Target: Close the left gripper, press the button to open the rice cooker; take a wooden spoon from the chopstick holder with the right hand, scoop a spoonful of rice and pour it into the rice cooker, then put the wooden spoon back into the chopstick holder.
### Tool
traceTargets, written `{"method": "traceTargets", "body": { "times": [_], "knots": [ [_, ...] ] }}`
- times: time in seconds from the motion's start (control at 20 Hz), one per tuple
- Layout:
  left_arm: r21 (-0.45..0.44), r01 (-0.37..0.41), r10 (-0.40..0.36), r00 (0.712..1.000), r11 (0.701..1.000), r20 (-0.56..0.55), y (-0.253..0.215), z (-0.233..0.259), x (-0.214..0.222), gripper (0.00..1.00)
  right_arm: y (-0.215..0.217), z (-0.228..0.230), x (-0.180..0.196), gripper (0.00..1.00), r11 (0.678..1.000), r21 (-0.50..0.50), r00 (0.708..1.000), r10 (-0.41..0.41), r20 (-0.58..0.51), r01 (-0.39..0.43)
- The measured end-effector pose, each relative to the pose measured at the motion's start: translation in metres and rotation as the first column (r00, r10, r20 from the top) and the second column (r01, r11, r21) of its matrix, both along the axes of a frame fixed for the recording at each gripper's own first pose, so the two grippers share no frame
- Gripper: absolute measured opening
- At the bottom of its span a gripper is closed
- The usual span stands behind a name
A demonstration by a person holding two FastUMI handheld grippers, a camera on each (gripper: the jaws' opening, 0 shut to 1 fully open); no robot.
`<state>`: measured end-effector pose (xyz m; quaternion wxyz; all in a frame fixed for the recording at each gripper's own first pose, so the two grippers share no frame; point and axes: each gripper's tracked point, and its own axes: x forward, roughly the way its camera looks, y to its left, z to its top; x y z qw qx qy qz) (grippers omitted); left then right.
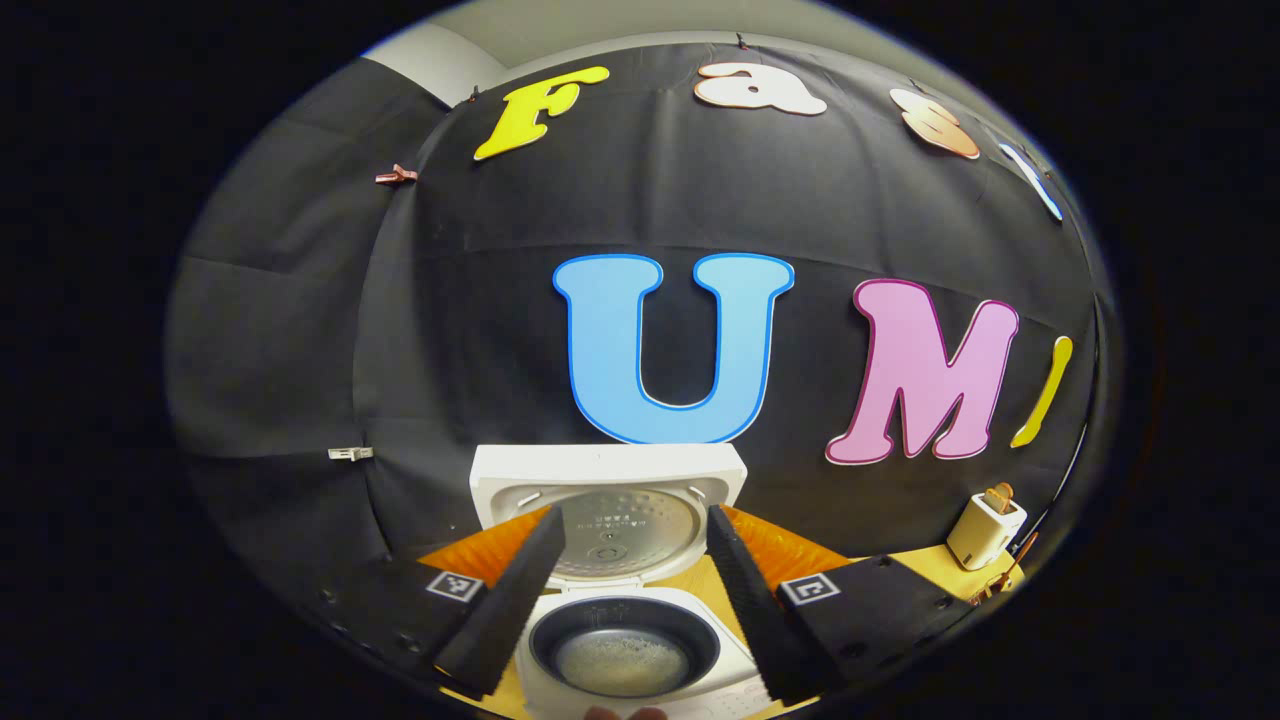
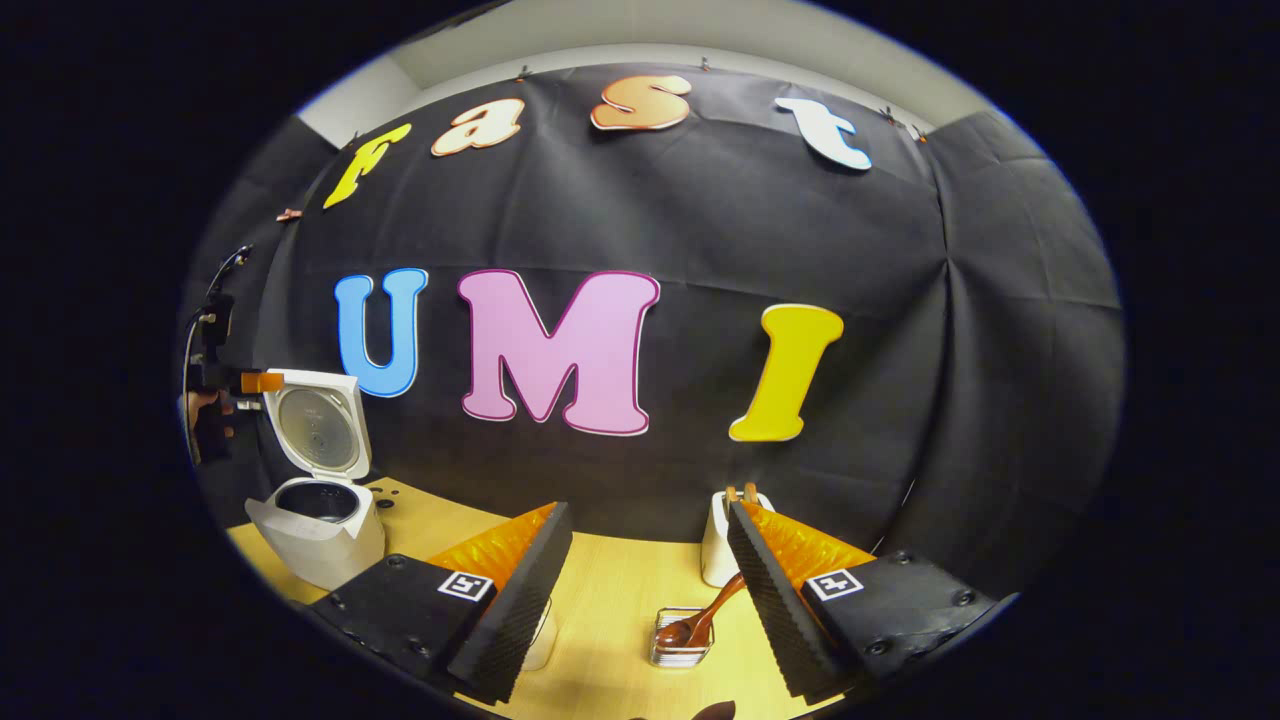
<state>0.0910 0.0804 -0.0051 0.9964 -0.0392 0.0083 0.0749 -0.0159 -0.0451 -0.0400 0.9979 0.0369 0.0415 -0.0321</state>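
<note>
Rice cooker [image 1: 620,600] stands on the counter [image 2: 610,600] with its lid up, the left gripper [image 1: 630,590] spread open above its pot; the right gripper [image 2: 650,590] is open and empty too. Between its fingers a wooden spoon [image 2: 700,620] leans in the chopstick holder [image 2: 680,640].

The rice cooker [image 1: 625,640] stands open, its raised lid [image 1: 610,515] walling off the back while the pot mouth lies clear from above between the left gripper's [image 1: 632,590] spread fingers. In the right gripper view, bare table [image 2: 610,610] stretches ahead to a small wire rack [image 2: 682,640] holding a wooden spoon [image 2: 700,622], with the white holder [image 2: 718,555] just behind.
</note>
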Motion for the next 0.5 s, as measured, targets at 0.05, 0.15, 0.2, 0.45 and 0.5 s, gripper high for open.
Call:
{"method": "traceTargets", "body": {
  "times": [0.05, 0.15, 0.2, 0.45, 0.5],
  "knots": [
    [-0.004, -0.001, 0.001, 1.000, 1.000, -0.004, -0.004, -0.002, -0.005, 0.94, -0.005, -0.010, 0.003, 0.97, 1.000, 0.028, 1.000, 0.001, -0.012, -0.001],
    [-0.024, 0.011, -0.012, 1.000, 1.000, -0.020, -0.016, -0.009, -0.013, 0.94, -0.019, -0.037, 0.013, 0.97, 0.998, 0.063, 0.999, -0.001, -0.040, 0.003],
    [-0.031, 0.018, -0.019, 0.999, 0.999, -0.028, -0.021, -0.013, -0.017, 0.94, -0.027, -0.053, 0.019, 0.97, 0.997, 0.075, 0.998, -0.002, -0.058, 0.006],
    [0.022, 0.025, -0.024, 0.999, 0.999, -0.036, -0.045, -0.016, -0.040, 0.94, -0.056, -0.129, 0.057, 0.98, 0.986, 0.168, 0.988, 0.035, -0.148, -0.010],
    [0.039, 0.026, -0.025, 0.999, 0.999, -0.037, -0.050, -0.016, -0.044, 0.94, -0.062, -0.145, 0.065, 0.97, 0.983, 0.185, 0.985, 0.038, -0.170, -0.006]
  ]
}}
